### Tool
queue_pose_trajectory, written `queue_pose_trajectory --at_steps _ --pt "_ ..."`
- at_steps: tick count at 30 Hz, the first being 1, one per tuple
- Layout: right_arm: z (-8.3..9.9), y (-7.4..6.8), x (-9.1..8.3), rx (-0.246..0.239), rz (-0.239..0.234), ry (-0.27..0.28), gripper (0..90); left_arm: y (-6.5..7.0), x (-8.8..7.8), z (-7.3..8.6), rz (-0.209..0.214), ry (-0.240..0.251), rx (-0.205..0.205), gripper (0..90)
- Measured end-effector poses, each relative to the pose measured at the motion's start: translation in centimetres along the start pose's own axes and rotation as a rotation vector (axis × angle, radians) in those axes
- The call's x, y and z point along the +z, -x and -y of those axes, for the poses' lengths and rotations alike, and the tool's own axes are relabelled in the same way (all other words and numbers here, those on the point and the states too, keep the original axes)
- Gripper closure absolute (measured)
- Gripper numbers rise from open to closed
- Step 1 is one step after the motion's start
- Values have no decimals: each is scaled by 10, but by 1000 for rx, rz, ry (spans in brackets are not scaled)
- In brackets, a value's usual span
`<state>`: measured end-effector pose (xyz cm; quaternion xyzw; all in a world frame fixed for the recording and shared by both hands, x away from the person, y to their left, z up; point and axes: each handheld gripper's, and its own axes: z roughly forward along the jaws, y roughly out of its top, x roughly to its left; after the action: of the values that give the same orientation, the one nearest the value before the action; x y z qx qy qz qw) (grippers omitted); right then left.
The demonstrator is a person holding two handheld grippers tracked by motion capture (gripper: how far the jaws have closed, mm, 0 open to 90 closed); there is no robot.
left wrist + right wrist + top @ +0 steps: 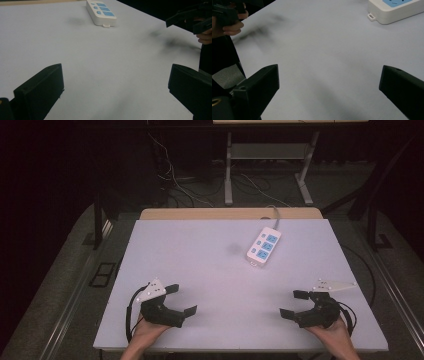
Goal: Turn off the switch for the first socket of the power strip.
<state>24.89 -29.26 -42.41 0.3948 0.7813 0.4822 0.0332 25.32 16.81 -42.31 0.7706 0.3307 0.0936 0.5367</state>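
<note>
Resting near the front edge of the bench [200, 270], the left tool [181, 300] and right tool [292, 303] are both gaping wide, grasping nothing. A white power strip [263, 245] is lying farther back, toward the right.

White rectangular table [200, 265]: white plastic power strip with blue sockets [263, 245] at 1 o'clock, cord trailing off the far edge. Black left gripper [181, 299] at 7 o'clock, black right gripper [293, 303] at 5 o'clock, both with jaws spread, nothing between.

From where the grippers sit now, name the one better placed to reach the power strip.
Right, probably. The power strip lies on the table's right half, nearer the open right gripper than the left gripper.
</note>
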Motion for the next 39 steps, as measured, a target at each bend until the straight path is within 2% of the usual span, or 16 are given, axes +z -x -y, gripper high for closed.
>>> queue_pose_trajectory --at_steps 8,19,39 --pt "0 1 -1 19 11 -3 26 0 0 1 3 -6 -7 0" --pt "-6 0 -2 16 15 -31 26 0 1 3 8 -15 -13 0" --pt "-29 7 -1 -1 18 -75 26 0 2 3 15 -20 -14 0"
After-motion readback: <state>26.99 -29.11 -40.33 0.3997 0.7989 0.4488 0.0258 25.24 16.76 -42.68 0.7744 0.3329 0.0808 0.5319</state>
